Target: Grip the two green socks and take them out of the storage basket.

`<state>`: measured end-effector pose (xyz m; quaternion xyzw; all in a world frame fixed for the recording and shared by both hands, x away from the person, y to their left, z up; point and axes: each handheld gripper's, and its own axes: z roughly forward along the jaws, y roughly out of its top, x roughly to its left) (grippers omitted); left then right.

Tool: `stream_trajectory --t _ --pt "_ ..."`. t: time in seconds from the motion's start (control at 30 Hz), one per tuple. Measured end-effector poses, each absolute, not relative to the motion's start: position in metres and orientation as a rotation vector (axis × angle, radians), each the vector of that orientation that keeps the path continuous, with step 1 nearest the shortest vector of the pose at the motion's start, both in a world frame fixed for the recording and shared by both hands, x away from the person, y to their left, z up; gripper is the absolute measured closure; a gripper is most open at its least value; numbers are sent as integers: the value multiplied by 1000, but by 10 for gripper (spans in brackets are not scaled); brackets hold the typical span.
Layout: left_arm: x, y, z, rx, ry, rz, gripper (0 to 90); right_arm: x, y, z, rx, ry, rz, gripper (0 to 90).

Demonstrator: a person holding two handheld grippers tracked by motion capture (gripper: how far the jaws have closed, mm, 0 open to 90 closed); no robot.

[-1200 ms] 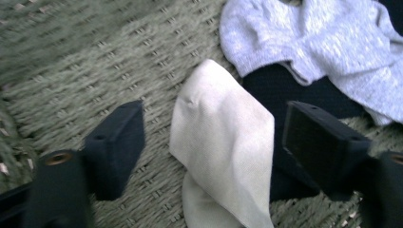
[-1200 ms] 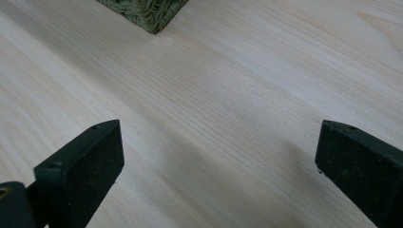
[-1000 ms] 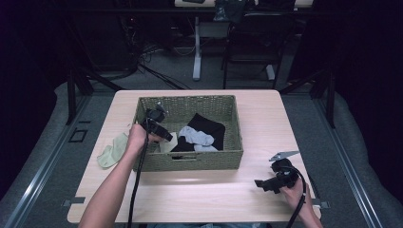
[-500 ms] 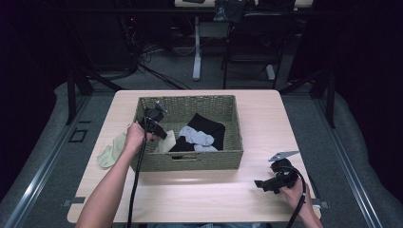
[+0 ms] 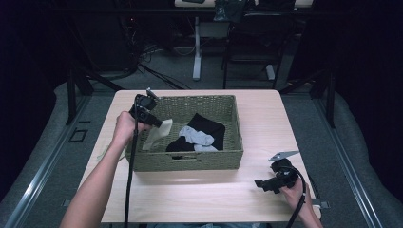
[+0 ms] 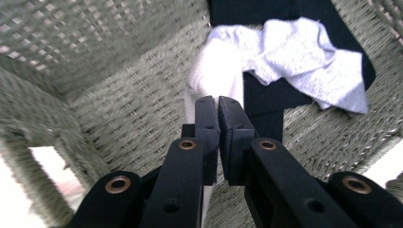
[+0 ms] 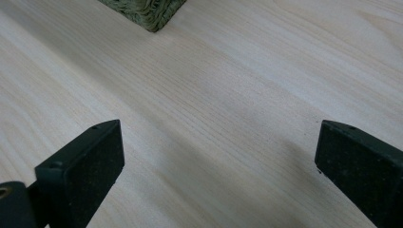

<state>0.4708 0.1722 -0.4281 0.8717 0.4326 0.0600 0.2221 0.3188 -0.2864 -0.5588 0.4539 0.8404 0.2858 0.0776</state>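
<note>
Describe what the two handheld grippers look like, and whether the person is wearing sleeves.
Both the left gripper and right gripper are black, each trailing a black cable. The right carries a grey three-cornered plate on top. Their jaws are flat black blocks, the arms behind showing copper-coloured rivets. The forearms are bare, no sleeves.

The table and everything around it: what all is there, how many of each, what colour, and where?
Table: one, light wood, centre of the room.
Basket: one, green woven, on the table.
Pale sock: one, cream, hanging from the left hand-held gripper inside the basket's left end.
Black cloth: one, black, in the basket.
White sock: one, white, lying on the black cloth.
Chair: one, dark, behind the table.
Left hand-held gripper: one, black, shut on the pale sock.
Right hand-held gripper: one, black, open, low over the table's right front.
</note>
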Motion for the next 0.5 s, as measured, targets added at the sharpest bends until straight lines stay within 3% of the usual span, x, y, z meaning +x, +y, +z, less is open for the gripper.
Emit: stream_trajectory --t 0.5 --pt "468 174 -387 2370 1158 230 872 319 -286 -559 1358 2516 854 18"
